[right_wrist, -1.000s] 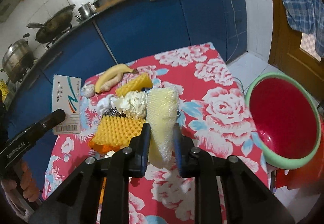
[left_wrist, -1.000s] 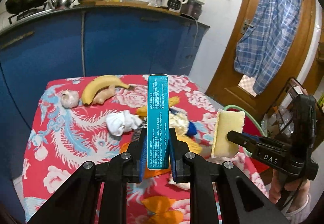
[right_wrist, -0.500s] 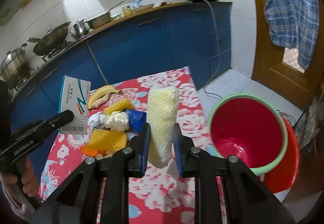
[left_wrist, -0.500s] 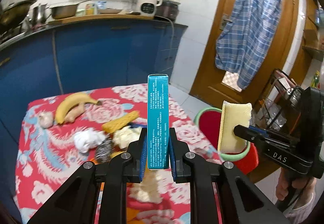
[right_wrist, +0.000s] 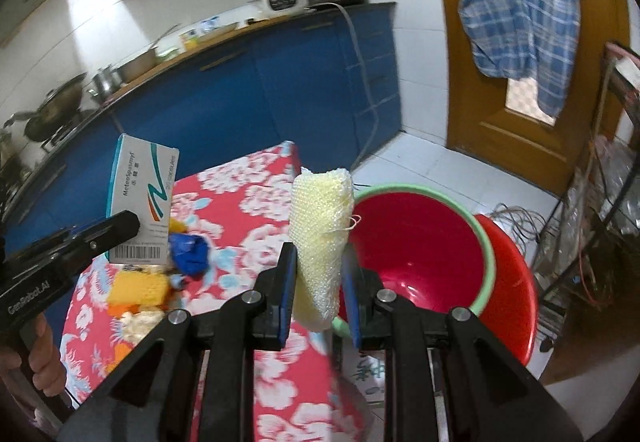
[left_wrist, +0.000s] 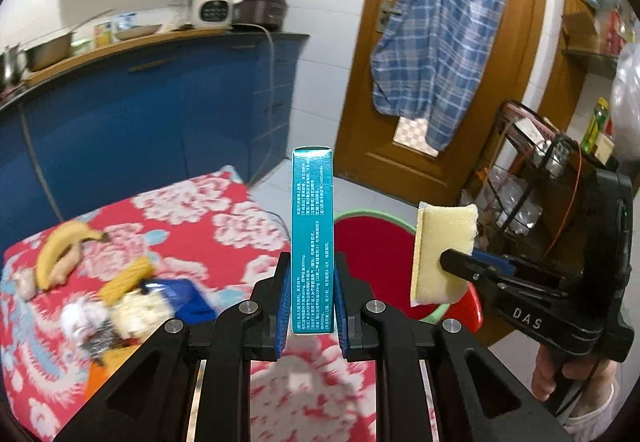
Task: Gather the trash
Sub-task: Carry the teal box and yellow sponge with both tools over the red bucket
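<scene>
My left gripper (left_wrist: 312,278) is shut on a teal and white medicine box (left_wrist: 312,238), held upright on its narrow side; the box (right_wrist: 142,202) also shows at the left of the right wrist view. A pale yellow foam net (right_wrist: 320,238) stands pinched in my shut right gripper (right_wrist: 320,274), and the same foam net (left_wrist: 442,252) appears at the right of the left wrist view. Both grippers hover near the table's right edge. Just beyond it a red basin with a green rim (right_wrist: 420,246) sits inside a larger red basin (right_wrist: 516,282) on the floor.
On the red floral tablecloth (left_wrist: 224,218) lie a banana (left_wrist: 60,246), yellow foam nets (right_wrist: 138,288), a blue wrapper (right_wrist: 188,254) and white crumpled paper (left_wrist: 78,318). Blue cabinets (right_wrist: 280,90) run behind. A wire rack (right_wrist: 600,202) and a wooden door (left_wrist: 472,62) stand to the right.
Both grippers have swung to the right with their loads, from over the middle of the table toward its right edge. The red basin has come into closer view.
</scene>
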Action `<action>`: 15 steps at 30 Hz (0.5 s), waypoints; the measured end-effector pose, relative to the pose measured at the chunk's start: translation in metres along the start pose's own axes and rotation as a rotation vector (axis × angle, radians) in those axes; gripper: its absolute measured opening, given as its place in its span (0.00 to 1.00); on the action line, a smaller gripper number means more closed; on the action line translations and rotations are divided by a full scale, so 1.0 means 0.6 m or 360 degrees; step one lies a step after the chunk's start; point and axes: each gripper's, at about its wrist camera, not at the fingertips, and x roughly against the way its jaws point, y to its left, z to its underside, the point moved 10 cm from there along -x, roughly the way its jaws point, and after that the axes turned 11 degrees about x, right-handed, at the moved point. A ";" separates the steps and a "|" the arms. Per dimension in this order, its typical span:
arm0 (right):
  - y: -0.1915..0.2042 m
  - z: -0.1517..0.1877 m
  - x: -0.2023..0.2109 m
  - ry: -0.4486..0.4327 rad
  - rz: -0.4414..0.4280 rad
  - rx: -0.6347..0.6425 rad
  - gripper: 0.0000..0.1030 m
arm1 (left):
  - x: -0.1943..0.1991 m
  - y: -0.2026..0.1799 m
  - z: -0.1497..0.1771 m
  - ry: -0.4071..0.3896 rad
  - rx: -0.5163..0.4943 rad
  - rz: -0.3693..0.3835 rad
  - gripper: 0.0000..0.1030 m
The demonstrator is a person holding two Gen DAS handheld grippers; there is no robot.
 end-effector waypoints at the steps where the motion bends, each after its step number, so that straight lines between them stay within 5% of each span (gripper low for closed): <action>1: -0.013 0.006 -0.004 0.0008 0.0015 -0.0017 0.24 | -0.014 -0.009 0.004 0.0020 -0.0004 0.0008 0.18; 15: -0.148 0.074 -0.072 0.0163 0.0153 -0.0219 0.24 | -0.197 -0.080 0.082 0.0338 -0.0136 0.0009 0.18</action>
